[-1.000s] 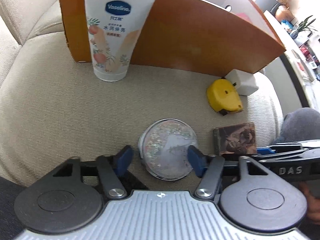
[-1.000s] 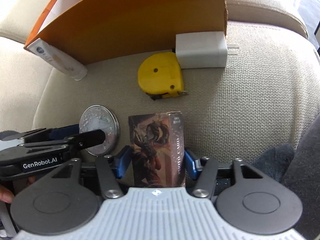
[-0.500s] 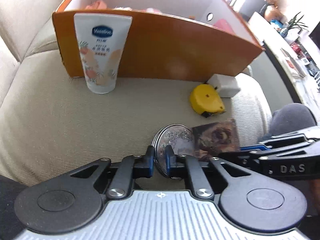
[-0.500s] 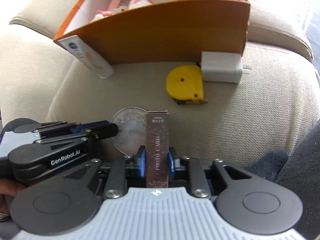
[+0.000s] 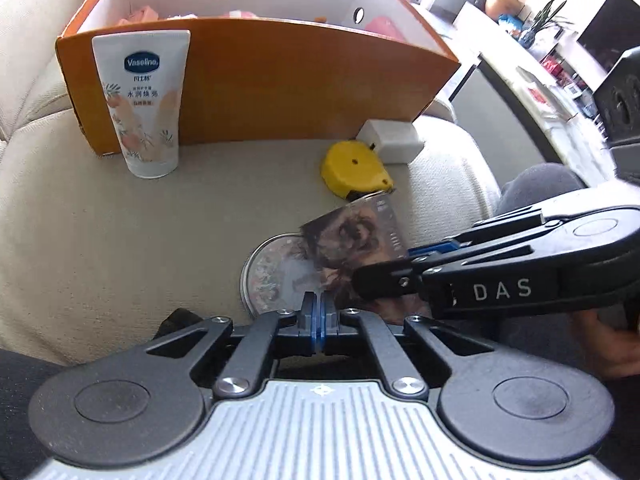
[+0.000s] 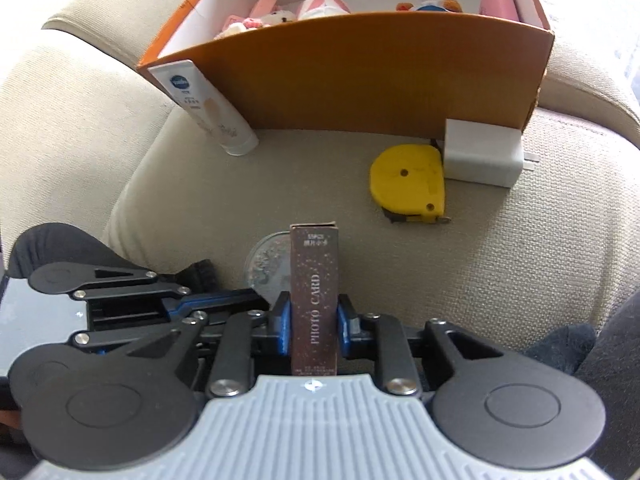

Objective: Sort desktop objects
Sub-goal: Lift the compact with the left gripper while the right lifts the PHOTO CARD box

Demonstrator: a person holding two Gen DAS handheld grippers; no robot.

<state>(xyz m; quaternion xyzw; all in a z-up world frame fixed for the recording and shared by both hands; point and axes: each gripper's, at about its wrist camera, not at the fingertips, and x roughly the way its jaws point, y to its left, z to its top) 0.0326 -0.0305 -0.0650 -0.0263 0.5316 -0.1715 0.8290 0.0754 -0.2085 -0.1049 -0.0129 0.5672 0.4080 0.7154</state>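
My left gripper (image 5: 319, 312) is shut, its blue pads pressed together at the near edge of a round glittery compact (image 5: 276, 272); whether they pinch its rim I cannot tell. The compact also shows in the right wrist view (image 6: 270, 264). My right gripper (image 6: 314, 322) is shut on a brown photo card box (image 6: 315, 288), held upright above the cushion; the box also shows in the left wrist view (image 5: 354, 236). An orange cardboard box (image 6: 380, 76) with toys inside stands at the back.
A Vaseline tube (image 5: 140, 104) leans on the orange box's front wall. A yellow tape measure (image 6: 408, 184) and a white charger (image 6: 480, 152) lie on the beige sofa cushion (image 5: 120, 220) near the box's right corner. A room with shelves lies far right.
Both grippers closed: the right on the photo card box, which it lifted and turned on edge; the left shut at the compact's edge. Both views rose, showing the orange box's inside.
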